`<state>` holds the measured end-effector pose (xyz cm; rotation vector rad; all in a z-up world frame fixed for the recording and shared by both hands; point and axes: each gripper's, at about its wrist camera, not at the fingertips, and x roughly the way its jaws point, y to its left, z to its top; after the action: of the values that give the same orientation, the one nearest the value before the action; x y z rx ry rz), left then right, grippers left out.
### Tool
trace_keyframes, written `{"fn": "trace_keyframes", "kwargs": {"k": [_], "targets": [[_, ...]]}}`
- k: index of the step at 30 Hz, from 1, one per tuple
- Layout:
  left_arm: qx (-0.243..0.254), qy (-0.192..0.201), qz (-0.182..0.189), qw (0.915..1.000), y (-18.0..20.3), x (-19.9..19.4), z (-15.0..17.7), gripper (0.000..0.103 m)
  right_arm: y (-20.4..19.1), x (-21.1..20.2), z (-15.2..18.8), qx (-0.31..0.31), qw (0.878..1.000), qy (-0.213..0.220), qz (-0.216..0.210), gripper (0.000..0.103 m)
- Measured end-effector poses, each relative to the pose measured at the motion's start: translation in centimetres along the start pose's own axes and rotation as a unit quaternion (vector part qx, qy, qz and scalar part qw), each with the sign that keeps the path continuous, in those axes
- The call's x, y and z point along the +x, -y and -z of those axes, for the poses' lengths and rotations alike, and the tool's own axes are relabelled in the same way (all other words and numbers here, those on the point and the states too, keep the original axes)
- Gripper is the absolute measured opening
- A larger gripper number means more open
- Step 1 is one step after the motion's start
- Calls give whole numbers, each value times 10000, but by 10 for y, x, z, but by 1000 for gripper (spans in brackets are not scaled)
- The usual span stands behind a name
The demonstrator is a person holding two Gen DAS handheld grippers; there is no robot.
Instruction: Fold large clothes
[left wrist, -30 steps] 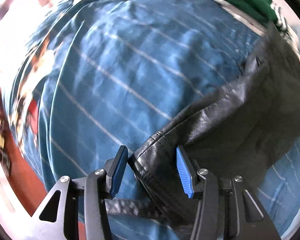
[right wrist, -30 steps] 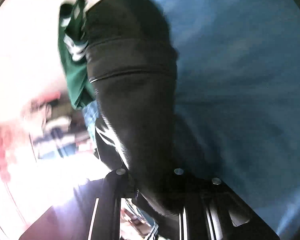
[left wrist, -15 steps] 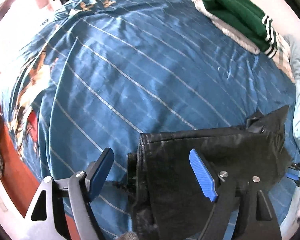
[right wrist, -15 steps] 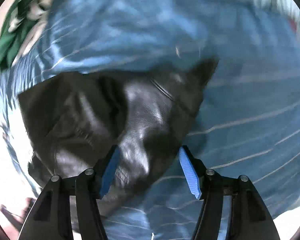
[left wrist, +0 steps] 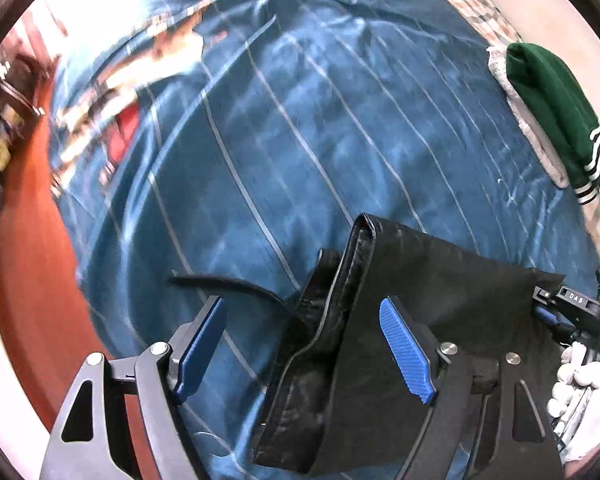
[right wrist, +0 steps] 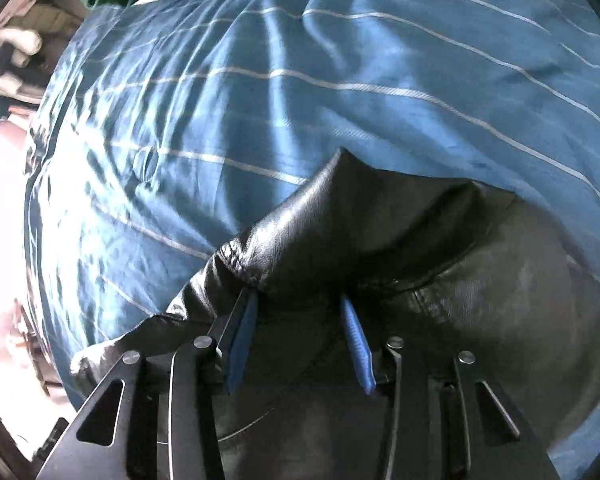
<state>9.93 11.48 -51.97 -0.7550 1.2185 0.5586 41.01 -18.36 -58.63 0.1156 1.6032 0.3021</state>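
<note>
Left fingers gape over the black leather garment; right fingers are closing around its fold, contact unclear.

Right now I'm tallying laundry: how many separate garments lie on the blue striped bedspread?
2: a black leather jacket near the grippers, and a folded green sweater with white-striped cuffs at the bed's far edge. Others may be hidden.
</note>
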Motion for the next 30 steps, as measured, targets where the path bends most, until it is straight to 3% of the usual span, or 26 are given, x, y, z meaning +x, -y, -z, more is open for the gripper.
{"fn": "trace_keyframes", "kwargs": {"k": [4, 8, 10, 12, 17, 21, 23, 25, 27, 30], "targets": [[218, -81, 453, 9987, 21, 15, -3, 78, 13, -28, 14, 300, 9979, 89, -562, 46], [642, -72, 270, 9975, 49, 44, -11, 75, 33, -46, 39, 578, 9941, 45, -914, 46], [818, 103, 53, 9966, 60, 53, -14, 50, 44, -59, 50, 706, 9932, 64, -929, 46], [1076, 315, -316, 9932, 69, 51, -15, 7, 56, -67, 58, 871, 9913, 116, -983, 46], [1179, 607, -314, 9907, 62, 21, -10, 6, 59, -82, 65, 857, 9884, 107, -1251, 46], [1260, 582, -342, 9897, 52, 12, -4, 7, 17, -72, 54, 324, 9904, -91, -1339, 46], [1156, 439, -323, 9918, 50, 24, -6, 7, -12, -56, 48, -101, 9921, -220, -1235, 46], [1015, 200, -308, 9942, 48, 43, -11, 7, -33, -24, 37, -314, 9962, -419, -699, 45], [888, 40, -288, 9956, 44, 59, -19, 12, -38, 6, 26, -186, 9971, -565, -472, 46], [742, -63, -221, 9970, 42, 64, -32, 13, -46, 13, 17, -121, 9972, -682, -288, 46]]}}
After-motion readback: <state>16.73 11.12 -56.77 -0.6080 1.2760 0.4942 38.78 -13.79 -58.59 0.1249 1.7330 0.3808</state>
